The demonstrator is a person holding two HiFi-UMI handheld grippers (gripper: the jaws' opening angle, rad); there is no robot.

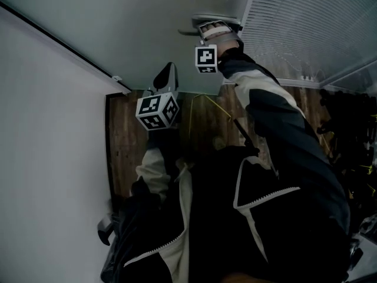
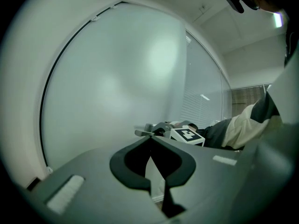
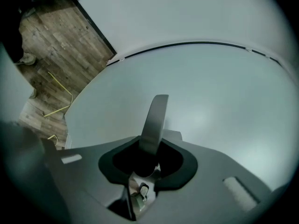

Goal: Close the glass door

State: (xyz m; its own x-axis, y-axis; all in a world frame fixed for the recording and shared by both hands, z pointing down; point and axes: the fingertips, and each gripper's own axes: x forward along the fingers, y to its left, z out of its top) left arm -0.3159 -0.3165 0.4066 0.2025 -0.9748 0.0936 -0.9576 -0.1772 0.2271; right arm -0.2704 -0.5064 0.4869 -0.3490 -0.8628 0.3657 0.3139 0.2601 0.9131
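The frosted glass door fills the upper part of the head view, and its metal lever handle sticks out near the top. My right gripper is at that handle. In the right gripper view the handle runs up from between the jaws of the right gripper, which are shut on it against the door pane. My left gripper hangs lower, near the door and touching nothing. In its own view the left gripper is shut and holds nothing. It looks along the door toward the right gripper on the handle.
A dark strip edges the white wall on the left. Below lies a wooden floor with a yellow cable on it. A glass panel with blinds stands to the right. The person's dark jacket fills the lower part of the head view.
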